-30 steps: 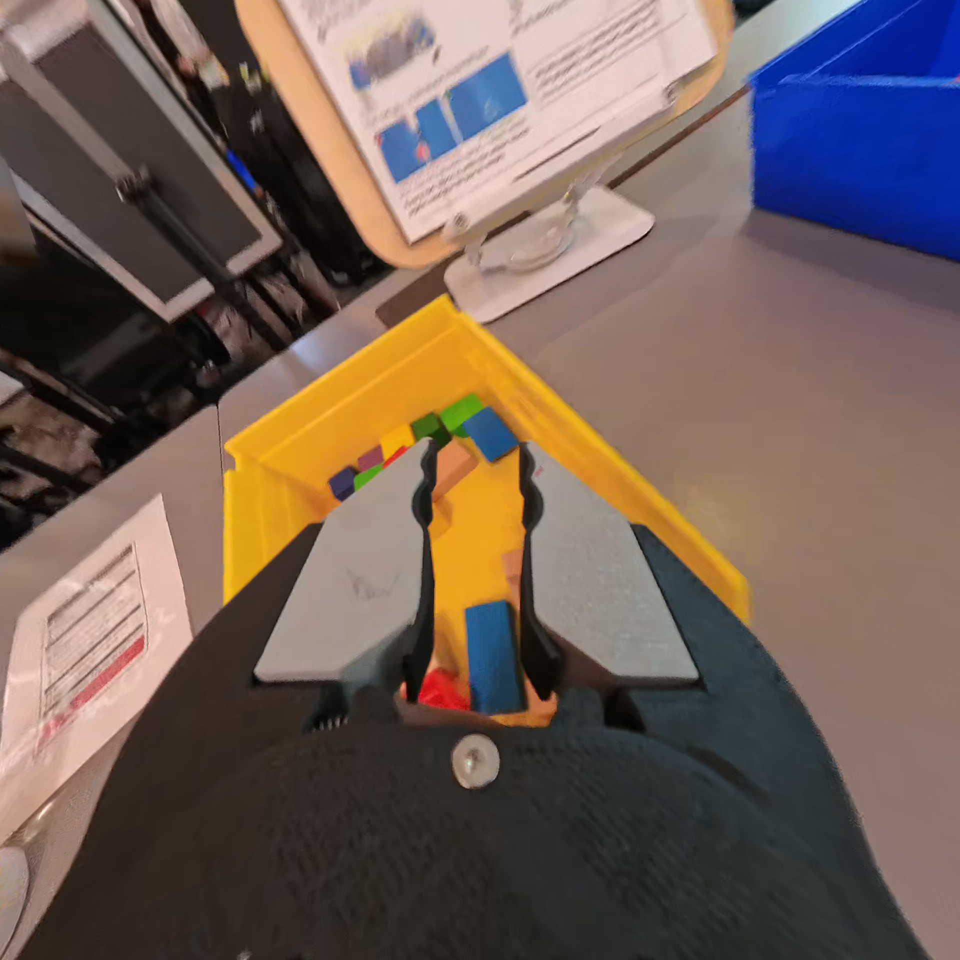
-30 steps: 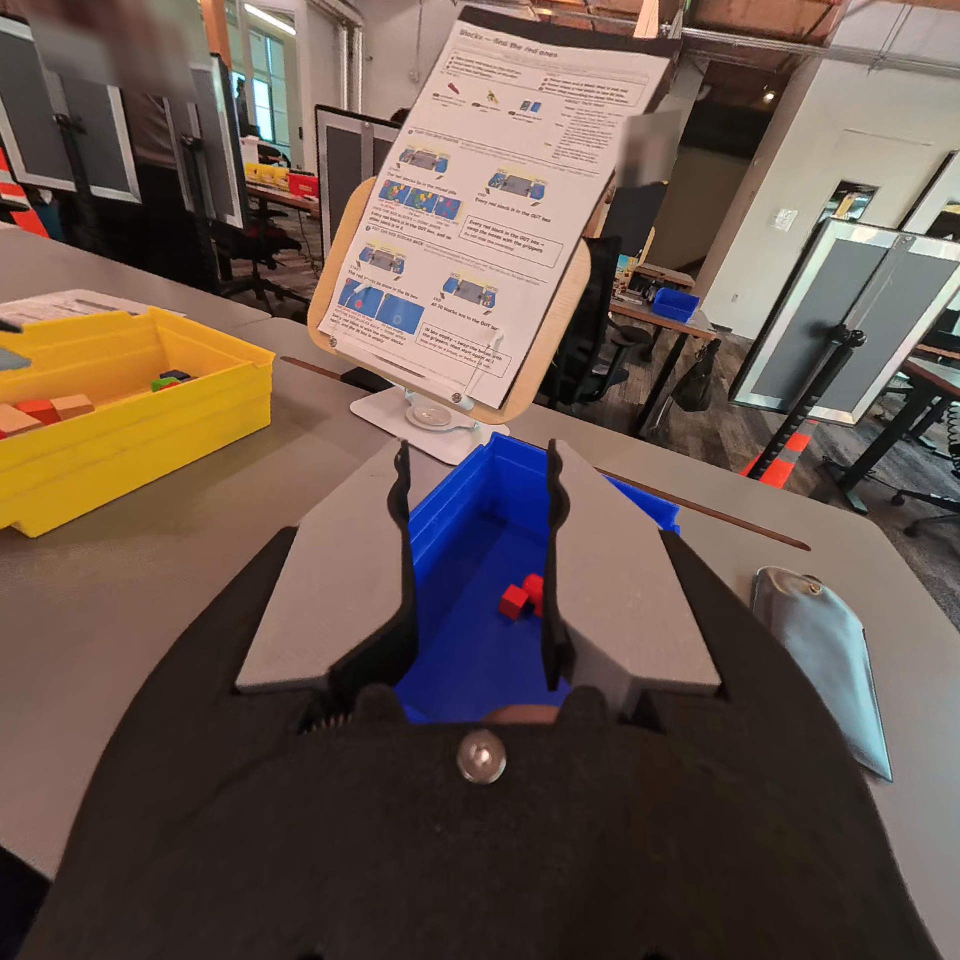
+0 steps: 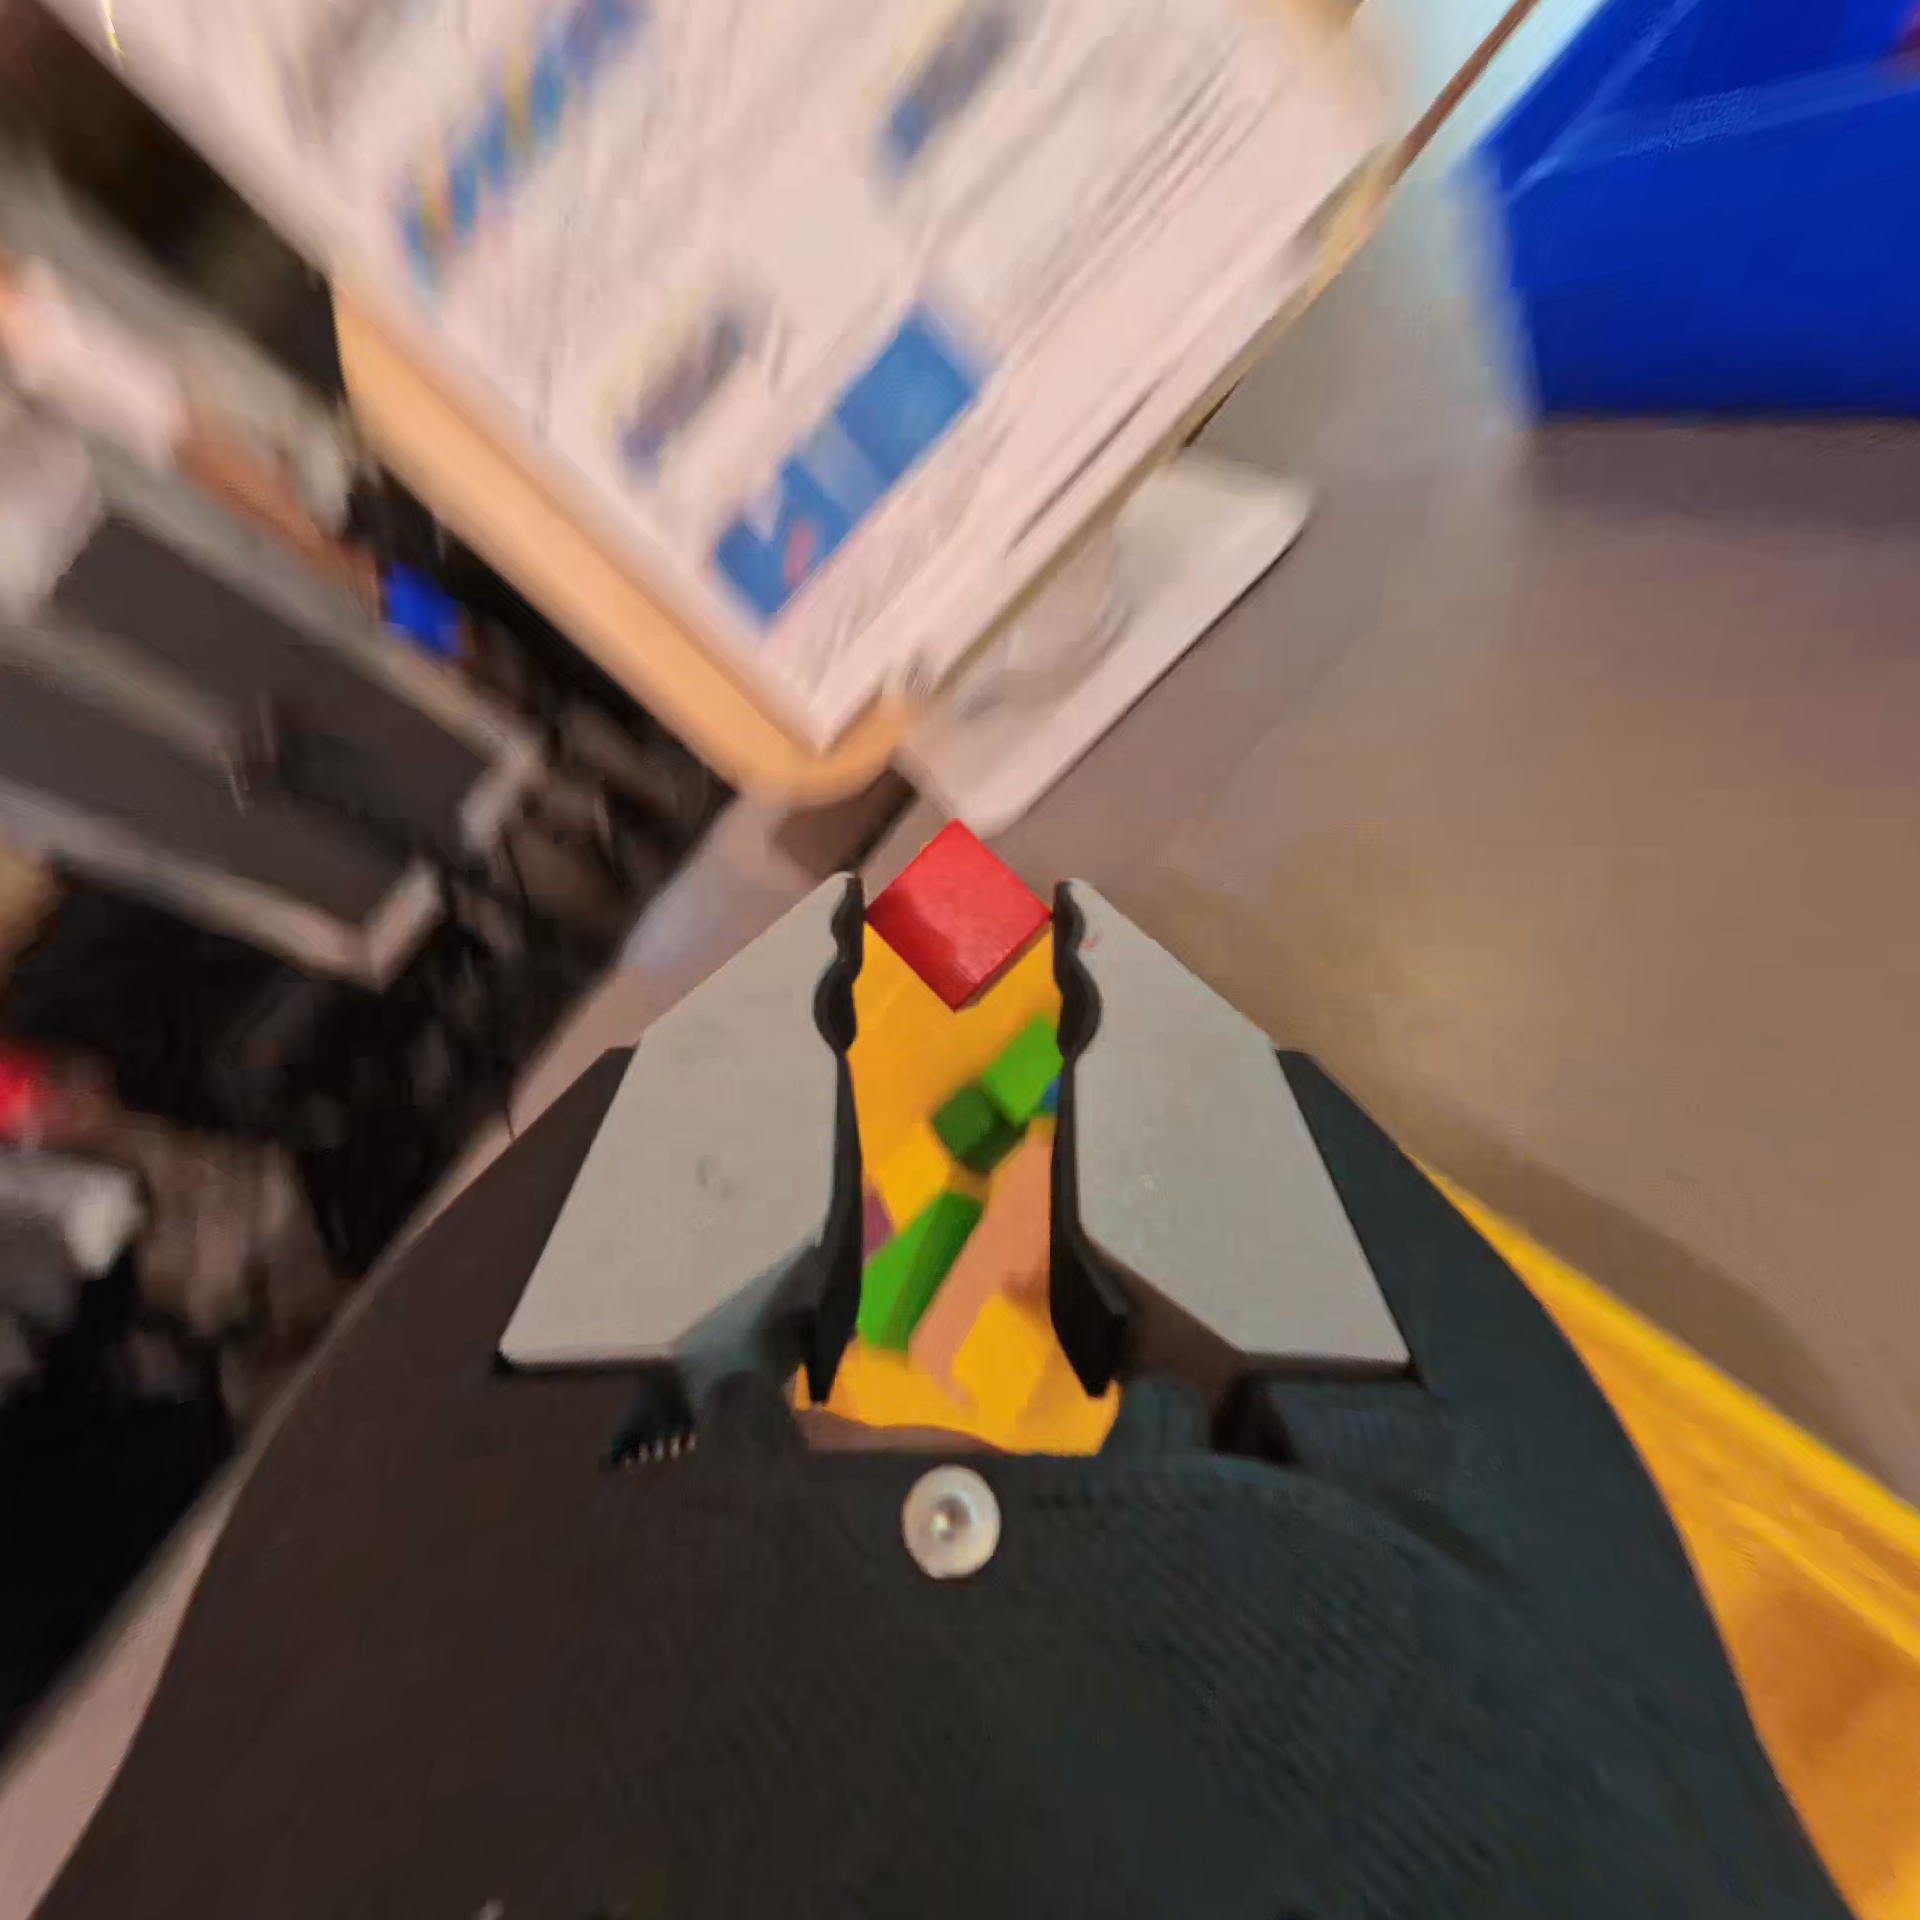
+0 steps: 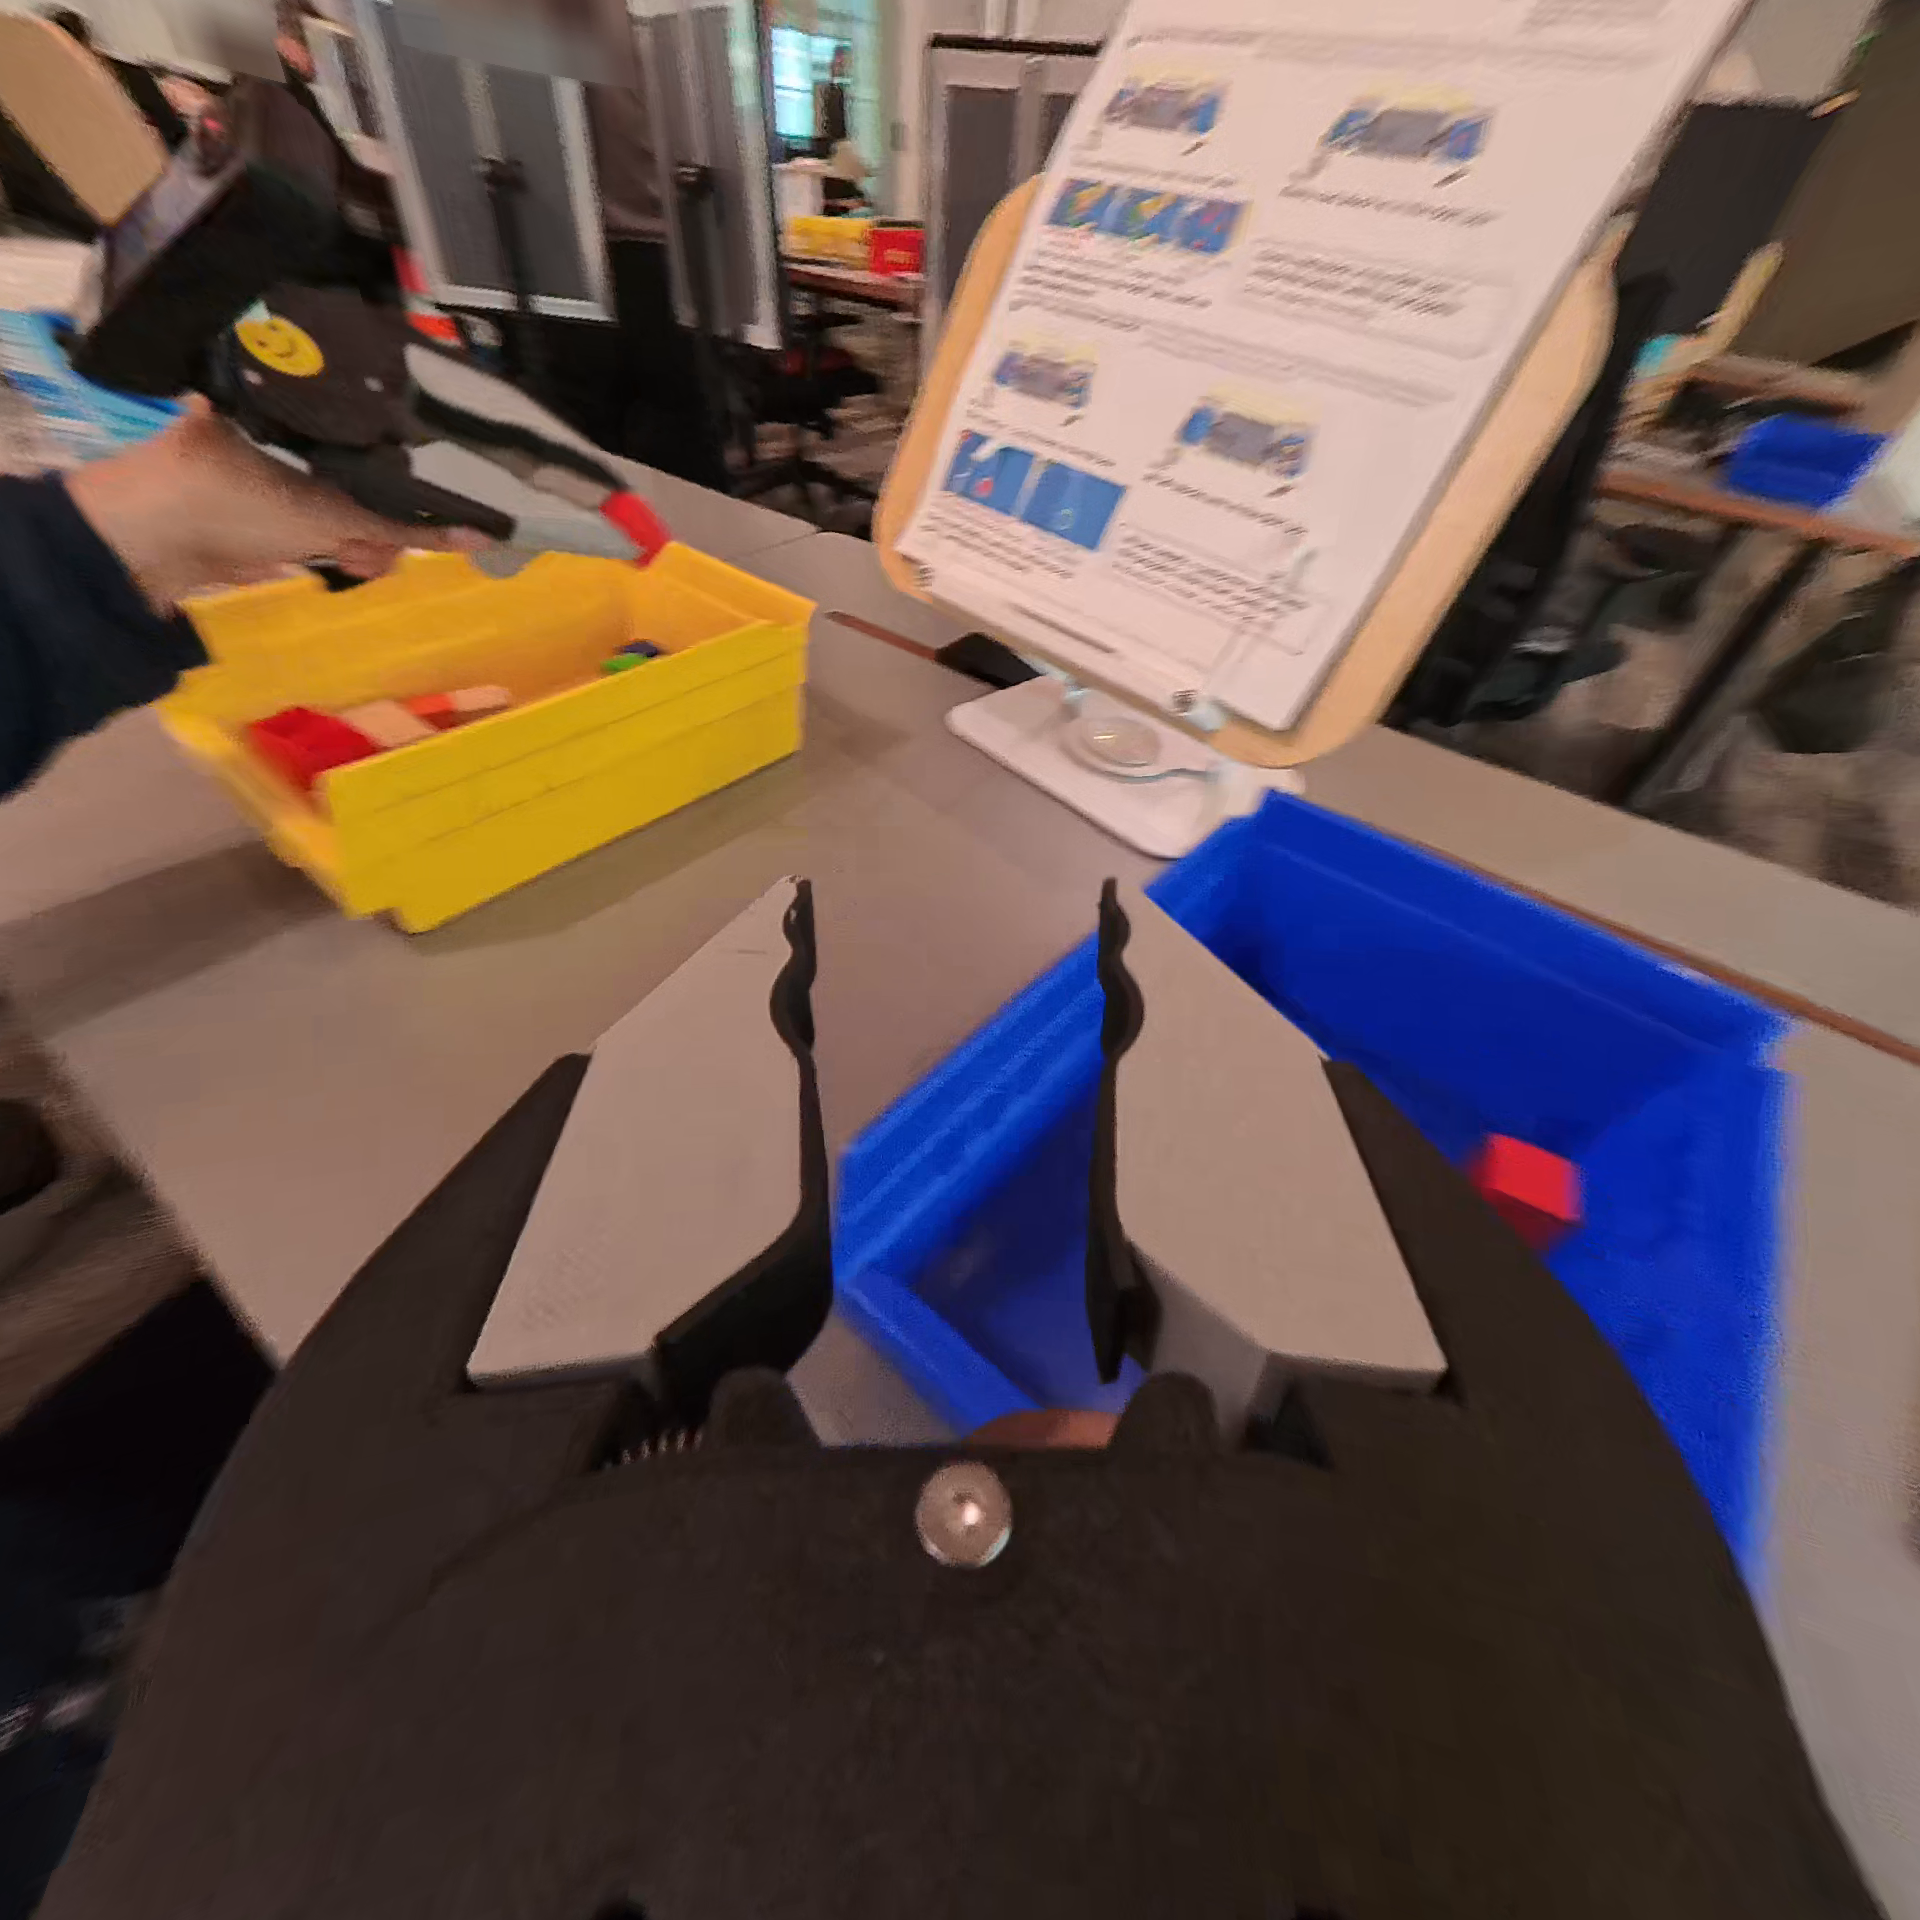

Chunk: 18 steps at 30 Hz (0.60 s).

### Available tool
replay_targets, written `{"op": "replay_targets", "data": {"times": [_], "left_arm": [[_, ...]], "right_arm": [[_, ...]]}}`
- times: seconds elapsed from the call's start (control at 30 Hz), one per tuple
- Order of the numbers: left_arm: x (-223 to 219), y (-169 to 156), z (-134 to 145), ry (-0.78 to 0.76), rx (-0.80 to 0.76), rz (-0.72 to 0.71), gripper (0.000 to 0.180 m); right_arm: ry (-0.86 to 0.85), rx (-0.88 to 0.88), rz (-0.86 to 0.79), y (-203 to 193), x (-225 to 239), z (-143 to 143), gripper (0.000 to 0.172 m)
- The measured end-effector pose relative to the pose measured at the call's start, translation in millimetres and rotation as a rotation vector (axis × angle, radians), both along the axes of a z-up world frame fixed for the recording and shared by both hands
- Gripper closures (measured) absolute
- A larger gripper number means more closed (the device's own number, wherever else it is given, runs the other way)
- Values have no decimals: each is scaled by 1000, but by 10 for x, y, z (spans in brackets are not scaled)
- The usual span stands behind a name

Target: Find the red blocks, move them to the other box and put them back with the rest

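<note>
- One red block (image 4: 1527, 1195) already lies in the blue box (image 4: 1455, 987); more red (image 4: 307, 740) shows in the yellow box (image 4: 582, 769), at 10 o'clock across the counter (image 4: 935, 831).
- Left tongs (image 3: 956, 914) clench a red block (image 3: 958, 914) by its corners above the yellow box, so its carry to the blue box looks still to come.
- Right tongs (image 4: 951, 914) gape wide, holding nothing.

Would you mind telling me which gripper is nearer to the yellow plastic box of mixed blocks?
Left. The left gripper is above the yellow plastic box; the right gripper is off beside it, over the blue plastic box.

Grey table (image 4: 914, 997) with yellow box (image 4: 582, 790), blue box (image 4: 1455, 966), stand (image 4: 1122, 790)
</note>
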State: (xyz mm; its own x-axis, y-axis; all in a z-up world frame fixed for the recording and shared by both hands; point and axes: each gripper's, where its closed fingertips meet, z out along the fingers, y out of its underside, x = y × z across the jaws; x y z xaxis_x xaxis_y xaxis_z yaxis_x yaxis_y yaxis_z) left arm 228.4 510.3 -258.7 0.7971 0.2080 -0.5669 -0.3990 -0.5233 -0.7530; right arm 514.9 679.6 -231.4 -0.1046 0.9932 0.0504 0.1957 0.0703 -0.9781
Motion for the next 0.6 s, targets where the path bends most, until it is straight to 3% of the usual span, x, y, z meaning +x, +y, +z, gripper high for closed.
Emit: {"op": "replay_targets", "data": {"times": [0.13,0.3,0.4,0.6], "left_arm": [[1288,114,327,289,98,-337,146],[2403,138,367,352,203,-596,147],[2702,178,329,414,205,-638,147],[2910,286,164,487,137,-656,147]], "right_arm": [[-24,-201,266,-502,-130,-90,118],[-38,-426,559,-1059,-125,-57,117],[-46,-504,680,-1306,-69,1,115],[-94,-496,679,-1481,-155,-139,116]]}}
